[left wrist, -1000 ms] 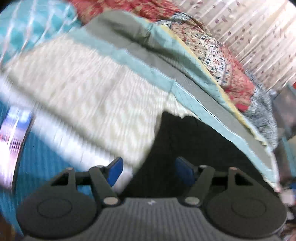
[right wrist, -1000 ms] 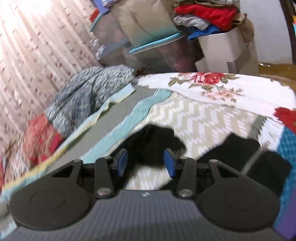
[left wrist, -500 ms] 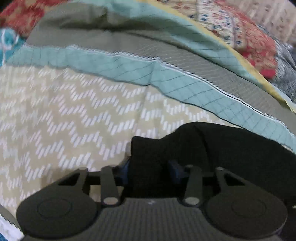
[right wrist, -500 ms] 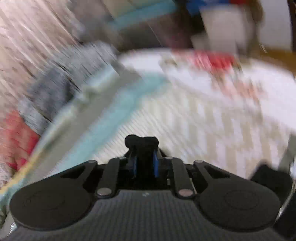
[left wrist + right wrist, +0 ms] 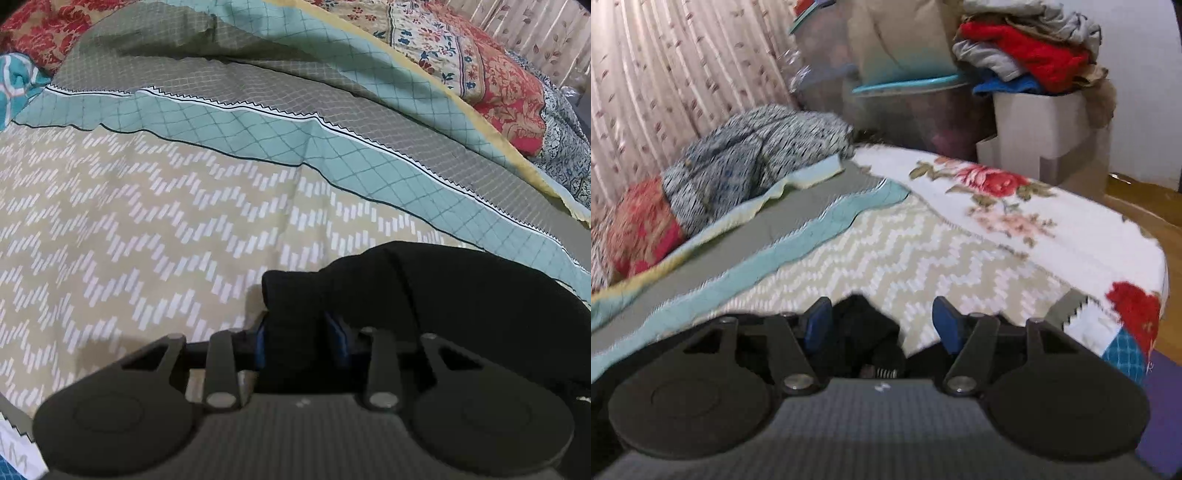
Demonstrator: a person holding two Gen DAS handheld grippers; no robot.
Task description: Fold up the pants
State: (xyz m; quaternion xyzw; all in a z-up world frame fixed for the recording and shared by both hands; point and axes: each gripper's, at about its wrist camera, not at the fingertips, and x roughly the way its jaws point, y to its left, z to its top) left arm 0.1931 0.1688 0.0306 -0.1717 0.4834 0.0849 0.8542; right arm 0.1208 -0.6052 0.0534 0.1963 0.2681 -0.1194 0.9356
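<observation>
The black pants (image 5: 461, 295) lie bunched on the patterned bedspread (image 5: 147, 221) at the lower right of the left wrist view. My left gripper (image 5: 301, 338) is shut on a fold of the black pants, and its blue pads press the cloth from both sides. In the right wrist view my right gripper (image 5: 882, 323) is open. A bit of the black pants (image 5: 866, 332) lies low between its spread blue fingers, not clamped.
A red and floral quilt (image 5: 480, 66) and a dark patterned cloth (image 5: 750, 155) are heaped along the far side of the bed by the curtain. Storage bins (image 5: 912, 107) and a white box (image 5: 1041, 125) piled with clothes stand beyond the bed's end.
My left gripper has closed on the pants fold. My right gripper, shut on the pants half a second ago, has opened and let the cloth drop.
</observation>
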